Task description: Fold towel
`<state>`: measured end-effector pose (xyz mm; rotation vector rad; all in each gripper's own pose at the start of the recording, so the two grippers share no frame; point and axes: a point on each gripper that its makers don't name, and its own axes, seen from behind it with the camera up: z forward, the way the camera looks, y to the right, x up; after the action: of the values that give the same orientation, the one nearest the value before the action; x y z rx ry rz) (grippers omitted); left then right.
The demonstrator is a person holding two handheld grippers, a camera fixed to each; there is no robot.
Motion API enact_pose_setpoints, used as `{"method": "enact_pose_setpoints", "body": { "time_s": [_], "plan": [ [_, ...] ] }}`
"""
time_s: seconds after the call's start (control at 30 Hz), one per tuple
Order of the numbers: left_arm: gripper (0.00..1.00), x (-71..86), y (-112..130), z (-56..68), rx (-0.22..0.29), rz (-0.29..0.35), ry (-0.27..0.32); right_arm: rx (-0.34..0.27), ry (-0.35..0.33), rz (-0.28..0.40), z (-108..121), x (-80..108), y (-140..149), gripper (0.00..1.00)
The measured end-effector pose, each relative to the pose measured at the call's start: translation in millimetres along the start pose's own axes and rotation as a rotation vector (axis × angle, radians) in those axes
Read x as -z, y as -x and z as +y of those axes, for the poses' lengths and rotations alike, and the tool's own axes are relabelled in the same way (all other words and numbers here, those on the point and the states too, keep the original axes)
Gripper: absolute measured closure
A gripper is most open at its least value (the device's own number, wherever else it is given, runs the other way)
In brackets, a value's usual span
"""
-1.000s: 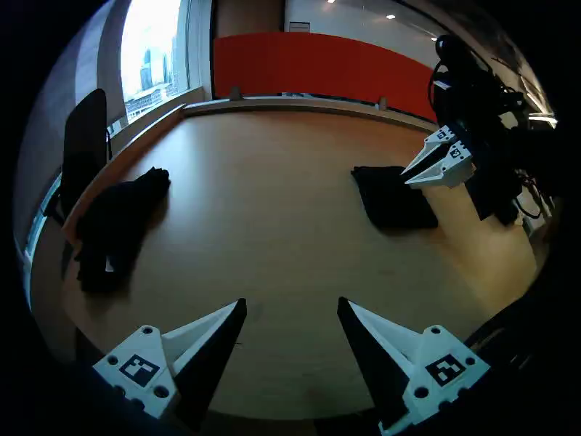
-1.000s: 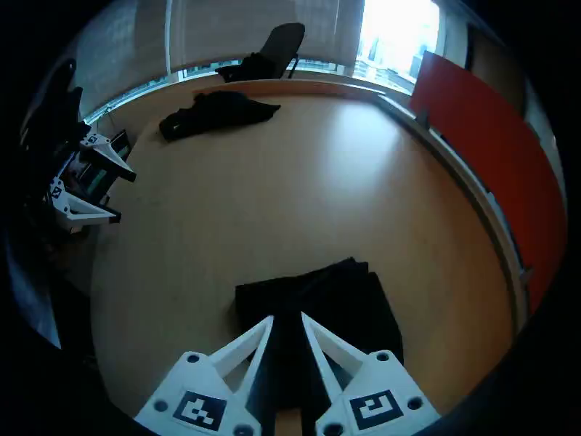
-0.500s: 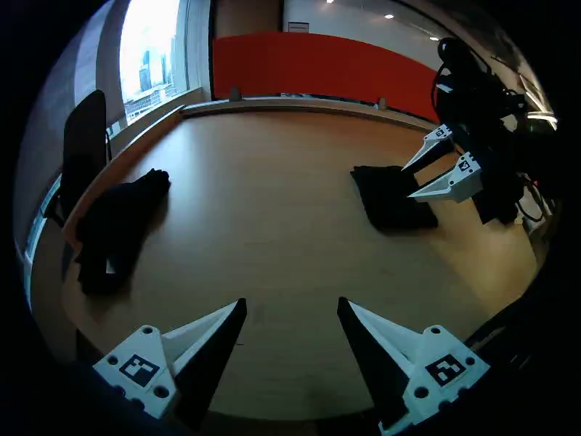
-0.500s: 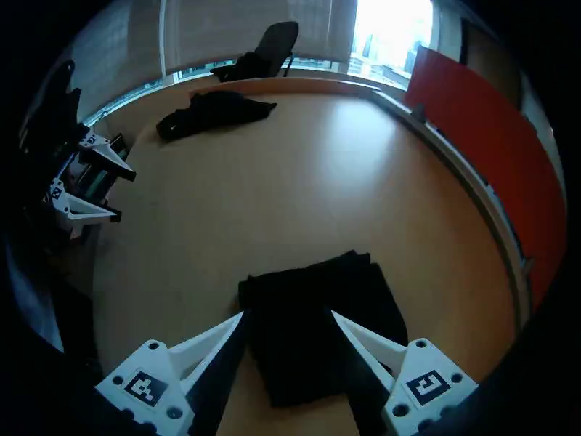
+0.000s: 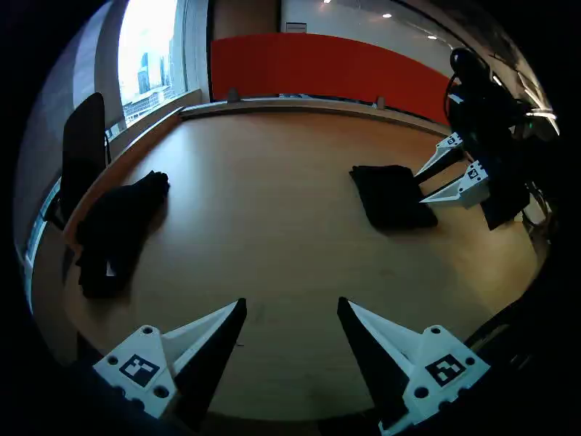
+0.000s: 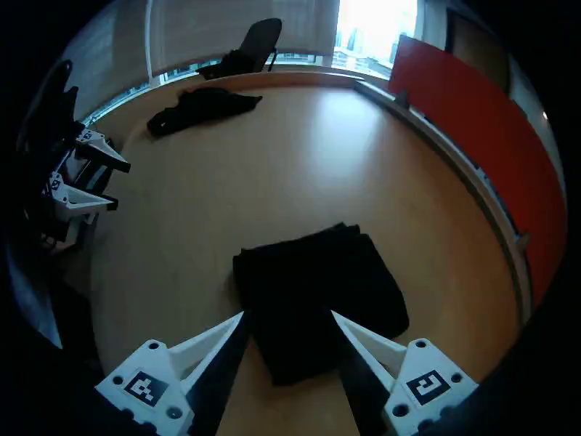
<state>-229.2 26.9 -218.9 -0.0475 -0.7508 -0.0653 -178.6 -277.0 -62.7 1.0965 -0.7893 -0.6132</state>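
Note:
A black folded towel (image 6: 319, 298) lies flat on the wooden table (image 6: 305, 167), just ahead of my right gripper (image 6: 290, 323). That gripper is open and its fingertips hang over the towel's near edge, holding nothing. In the left gripper view the same folded towel (image 5: 391, 196) lies at the right, with the right gripper (image 5: 439, 174) open beside it. My left gripper (image 5: 290, 309) is open above bare table, far from the towel; in the right gripper view the left gripper (image 6: 112, 185) sits at the left edge.
A crumpled pile of dark cloth (image 5: 116, 225) lies near the table's left edge, and that cloth pile (image 6: 196, 107) is at the far side in the right gripper view. A black chair (image 6: 254, 40) stands beyond it. A red partition (image 5: 327, 69) runs along the table's far rim.
My right gripper opened, letting go of the folded towel, and has drawn back and up from it. The towel stays flat. The left gripper has not moved.

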Motion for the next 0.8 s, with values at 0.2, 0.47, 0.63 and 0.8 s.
{"method": "enact_pose_setpoints", "body": {
  "time_s": [0.2, 0.47, 0.63, 0.8],
  "plan": [
    [0.07, -0.5, 0, 1.1, -0.003, 0.000, 0.000, -0.029, 0.019, -0.022, 1, 5.4, 21, 0.26],
    [0.07, 0.1, -1, 1.7, -0.009, 0.002, -0.001, -0.057, 0.034, -0.052, -1, 9.3, 47, 0.26],
    [0.07, 0.1, -1, 1.1, -0.010, 0.005, -0.002, -0.075, 0.040, -0.066, -3, 10.3, 58, 0.26],
    [0.07, -0.4, 0, 0.2, -0.012, 0.005, -0.005, -0.090, 0.046, -0.077, -5, 9.7, 66, 0.26]
  ]
}}
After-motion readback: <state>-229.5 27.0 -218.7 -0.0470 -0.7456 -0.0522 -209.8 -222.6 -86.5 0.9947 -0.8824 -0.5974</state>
